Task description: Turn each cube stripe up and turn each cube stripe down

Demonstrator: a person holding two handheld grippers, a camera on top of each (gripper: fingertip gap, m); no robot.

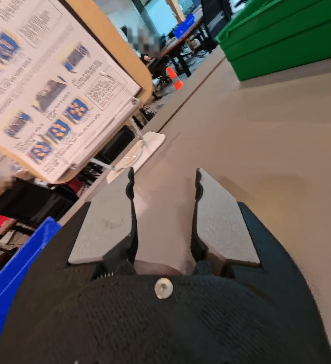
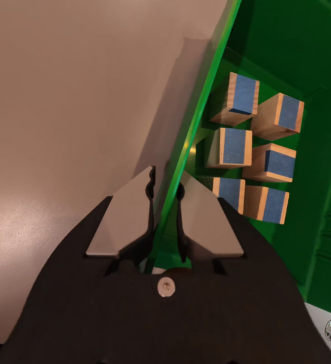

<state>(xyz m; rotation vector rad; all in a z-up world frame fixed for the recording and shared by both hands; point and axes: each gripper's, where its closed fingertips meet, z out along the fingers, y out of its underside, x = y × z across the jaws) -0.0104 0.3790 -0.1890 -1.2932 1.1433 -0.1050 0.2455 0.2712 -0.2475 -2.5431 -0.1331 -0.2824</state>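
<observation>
- While straddling the thin rim of the green plastic bin — right gripper fingers parted a little, one each side of the wall, not visibly clamped.
- Just beyond, inside the bin: six wooden cubes with blue tape stripes, all stripe up.
- Apparently between flipping rounds; next, reaching in and rolling each stripe down.
- Left gripper spread wide, empty, above the bare beige tabletop — bin farther off.
</observation>
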